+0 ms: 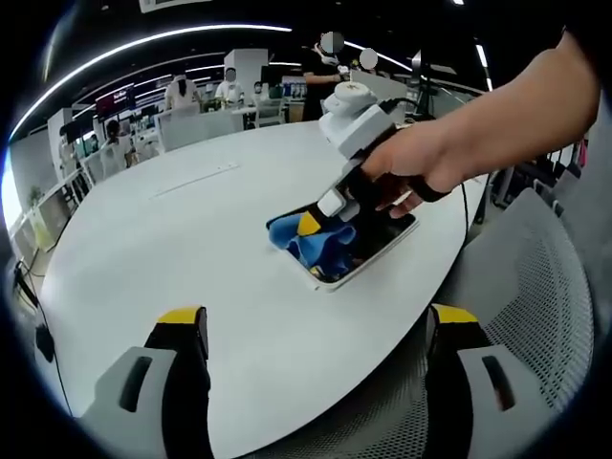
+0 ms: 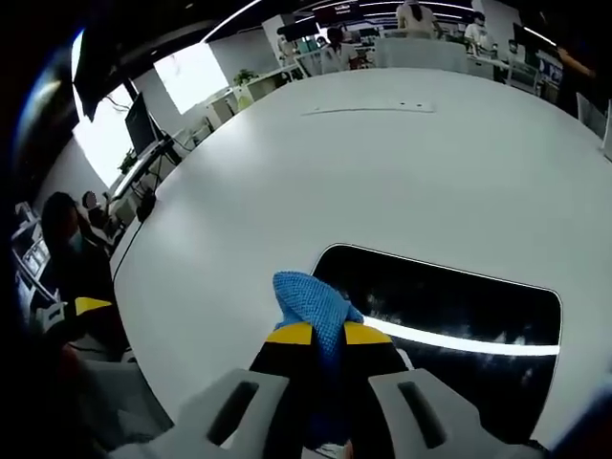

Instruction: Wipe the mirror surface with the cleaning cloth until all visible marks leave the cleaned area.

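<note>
We see our right gripper (image 2: 327, 337) clamped on the blue cloth (image 2: 311, 296), pressing it onto the mirror (image 2: 459, 296); our left gripper (image 1: 316, 330) hangs apart.

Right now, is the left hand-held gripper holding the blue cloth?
No, the left hand-held gripper is open and empty; the right hand-held gripper pinches the blue cloth.
</note>
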